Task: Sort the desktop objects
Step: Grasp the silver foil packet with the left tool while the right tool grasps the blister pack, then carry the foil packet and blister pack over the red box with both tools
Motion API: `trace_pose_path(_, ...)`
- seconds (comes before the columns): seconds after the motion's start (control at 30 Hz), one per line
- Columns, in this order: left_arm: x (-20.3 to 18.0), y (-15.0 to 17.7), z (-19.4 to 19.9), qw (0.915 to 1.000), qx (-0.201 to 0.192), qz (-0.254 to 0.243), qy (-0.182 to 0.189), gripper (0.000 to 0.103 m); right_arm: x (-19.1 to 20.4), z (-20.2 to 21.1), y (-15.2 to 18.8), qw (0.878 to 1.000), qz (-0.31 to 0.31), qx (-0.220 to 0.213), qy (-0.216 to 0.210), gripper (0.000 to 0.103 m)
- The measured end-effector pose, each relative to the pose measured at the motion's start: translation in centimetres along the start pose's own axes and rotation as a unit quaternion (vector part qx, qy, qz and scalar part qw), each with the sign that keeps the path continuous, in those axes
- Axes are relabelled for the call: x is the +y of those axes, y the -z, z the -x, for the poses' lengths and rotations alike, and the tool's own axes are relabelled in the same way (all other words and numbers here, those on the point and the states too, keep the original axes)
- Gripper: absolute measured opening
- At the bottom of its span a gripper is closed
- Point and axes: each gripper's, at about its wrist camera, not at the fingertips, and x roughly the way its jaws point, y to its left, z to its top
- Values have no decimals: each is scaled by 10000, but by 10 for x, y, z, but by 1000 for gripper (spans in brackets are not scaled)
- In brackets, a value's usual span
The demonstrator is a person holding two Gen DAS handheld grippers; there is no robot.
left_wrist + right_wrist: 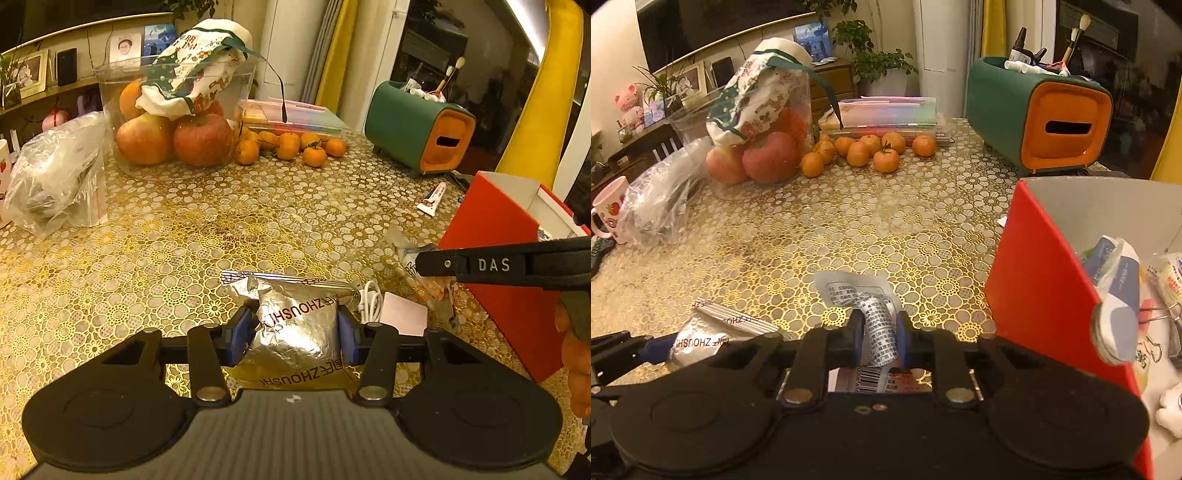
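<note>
Gold floral surface (155, 236) carries fruit bowl (173, 118), loose tangerines (288, 146), green organizer (417, 125), red box (495, 258), plastic bag (59, 177).

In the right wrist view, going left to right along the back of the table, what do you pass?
Pink mug → plastic bag → apples → tangerines → green and orange box.

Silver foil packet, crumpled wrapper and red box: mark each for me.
Silver foil packet (299, 325): left wrist view, crinkled face between the left tongs' pads.
Crumpled wrapper (879, 332): right wrist view, printed strip between the right tongs' pads.
Red box (1034, 295): right wrist view, outer red wall.
</note>
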Motion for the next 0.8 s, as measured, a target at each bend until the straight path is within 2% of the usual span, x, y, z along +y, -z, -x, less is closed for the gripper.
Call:
trace_pose_path(0.07, -1, 0, 5, 10000, -15, 35, 27, 47, -2, 6, 2, 10000, -10, -40, -34, 12)
trace_pose_path(0.13, -3, 0, 11, 10000, -23, 64, 45, 47, -4, 14, 4, 9999, -42, -70, -100, 0)
trace_pose_path(0.43, -15, 6, 38, 9999, -16, 95, 87, 47, -18, 37, 18, 9995, -214, -22, -228, 0)
trace_pose_path(0.8, -50, 6, 77, 9995, -99, -60, 288, 47, -28, 96, 29, 9978, -283, -133, -577, 0)
